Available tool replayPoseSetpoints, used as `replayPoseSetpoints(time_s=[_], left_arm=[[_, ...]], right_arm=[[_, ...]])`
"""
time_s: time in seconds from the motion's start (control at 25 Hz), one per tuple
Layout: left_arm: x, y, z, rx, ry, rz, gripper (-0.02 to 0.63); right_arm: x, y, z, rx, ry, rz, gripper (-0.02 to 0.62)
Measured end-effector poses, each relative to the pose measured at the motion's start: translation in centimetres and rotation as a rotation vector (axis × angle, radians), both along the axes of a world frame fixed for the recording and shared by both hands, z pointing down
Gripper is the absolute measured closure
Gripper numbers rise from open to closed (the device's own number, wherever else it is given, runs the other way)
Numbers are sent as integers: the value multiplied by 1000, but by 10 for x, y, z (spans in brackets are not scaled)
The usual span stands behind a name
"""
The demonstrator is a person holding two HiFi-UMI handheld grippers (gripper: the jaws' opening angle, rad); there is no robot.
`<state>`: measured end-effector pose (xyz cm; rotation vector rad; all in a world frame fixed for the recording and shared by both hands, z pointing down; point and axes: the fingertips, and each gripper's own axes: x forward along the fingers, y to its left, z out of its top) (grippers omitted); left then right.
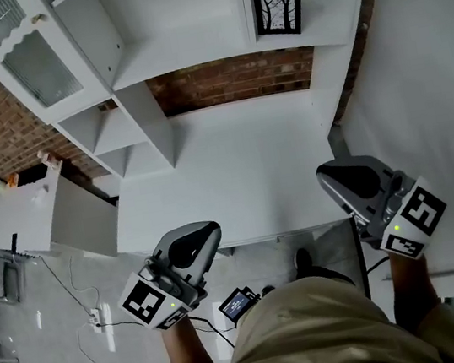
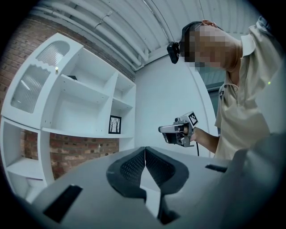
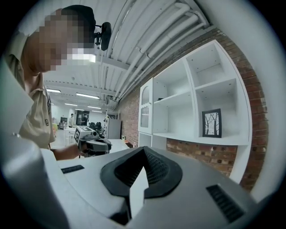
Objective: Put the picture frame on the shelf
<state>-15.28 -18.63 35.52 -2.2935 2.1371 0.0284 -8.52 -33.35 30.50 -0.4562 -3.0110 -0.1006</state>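
The left gripper (image 2: 145, 151), grey plastic with ribbed black pads, has its jaws clenched pad against pad with nothing between them. The right gripper (image 3: 143, 150), of the same build, is likewise clenched tight and empty. Both point roughly level and are held well apart in front of the person's beige shirt (image 1: 319, 333). Each gripper shows off to one side of the jaws in the other's view.

Just beyond and below both pairs of jaws lies a flat white table top (image 1: 235, 175). Past its far edge, ahead of the jaws, stands a tall white-painted shelf unit (image 1: 190, 54) with open compartments. A red brick wall (image 1: 228, 82) shows through the gap under its lower shelf board.

The black rectangular picture frame (image 1: 278, 7), holding a print of bare trees, stands upright on that shelf board in the unit's end compartment. It is well ahead of and above both pairs of jaws, and neither touches it. In the right gripper view it sits right of the jaw tips, and in the left gripper view left of them.

At the unit's other end, farthest from the right jaws, is a cupboard door with ribbed glass panes (image 1: 38, 65).
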Motion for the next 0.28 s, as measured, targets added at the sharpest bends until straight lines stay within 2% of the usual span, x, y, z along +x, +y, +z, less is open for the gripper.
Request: replayPoseSetpoints(time_s=[0.28], left_arm=[[17,0,1,-3,-1,21,595]], right_arm=[[16,-2,4,-1,11,15,592]])
